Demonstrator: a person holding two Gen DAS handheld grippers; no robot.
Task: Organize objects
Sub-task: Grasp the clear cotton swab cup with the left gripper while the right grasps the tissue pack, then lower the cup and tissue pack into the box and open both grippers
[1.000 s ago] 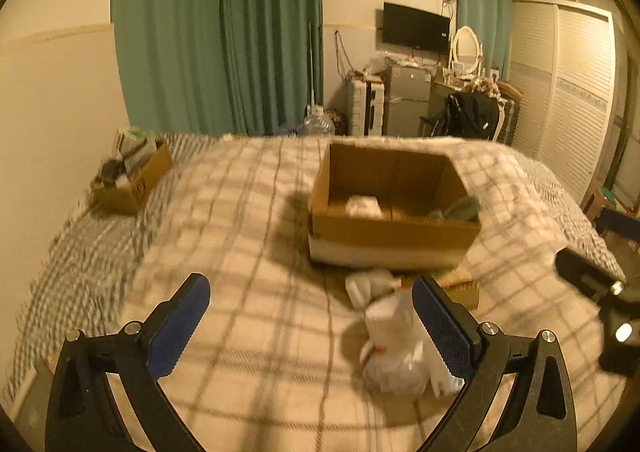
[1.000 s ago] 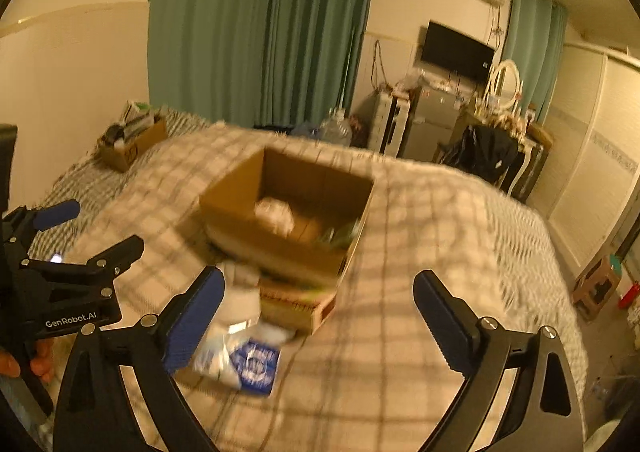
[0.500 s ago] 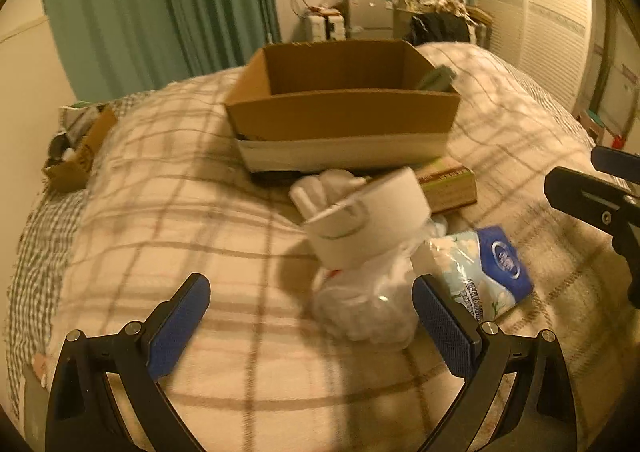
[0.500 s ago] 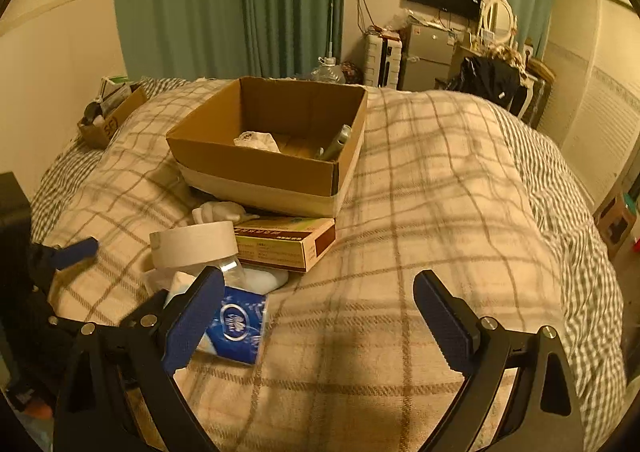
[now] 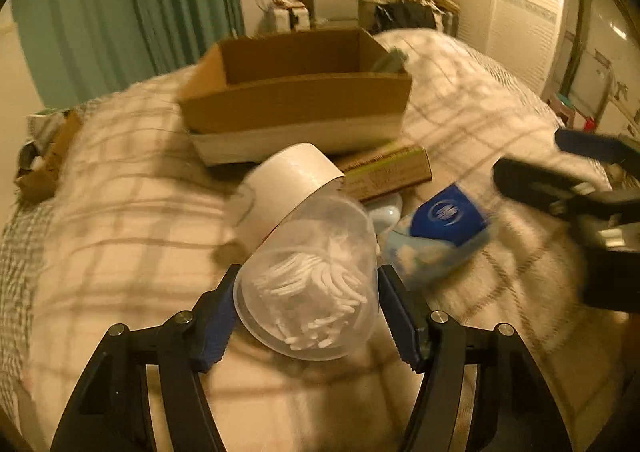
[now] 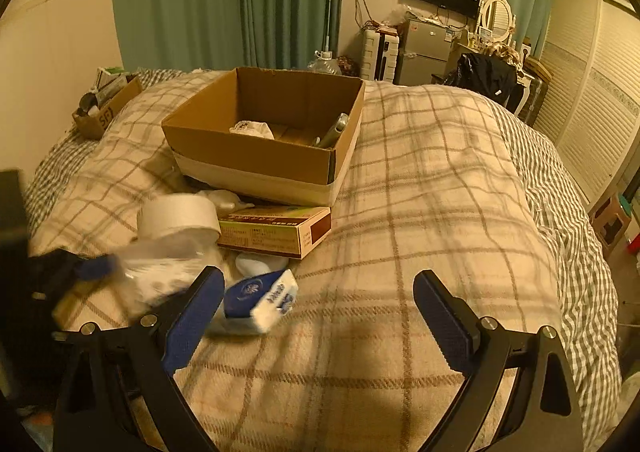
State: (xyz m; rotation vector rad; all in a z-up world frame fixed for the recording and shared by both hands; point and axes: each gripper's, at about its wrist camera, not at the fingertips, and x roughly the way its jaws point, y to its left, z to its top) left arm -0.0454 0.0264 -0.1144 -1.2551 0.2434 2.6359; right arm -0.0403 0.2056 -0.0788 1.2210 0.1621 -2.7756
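My left gripper is shut on a clear plastic tub of cotton swabs with a white lid, lying on the plaid bed. Beside it lie a blue tissue pack and a flat carton. An open cardboard box stands behind them. In the right wrist view the tub is blurred at the left, near the tissue pack, the carton and the box. My right gripper is open and empty above the blanket.
A small cardboard box of clutter sits at the bed's far left by the wall. Green curtains, a fridge and a dresser stand beyond the bed. The right gripper shows at the right of the left wrist view.
My left gripper has moved forward and closed on the cotton swab tub. My right gripper has come down closer to the bed and stayed open.
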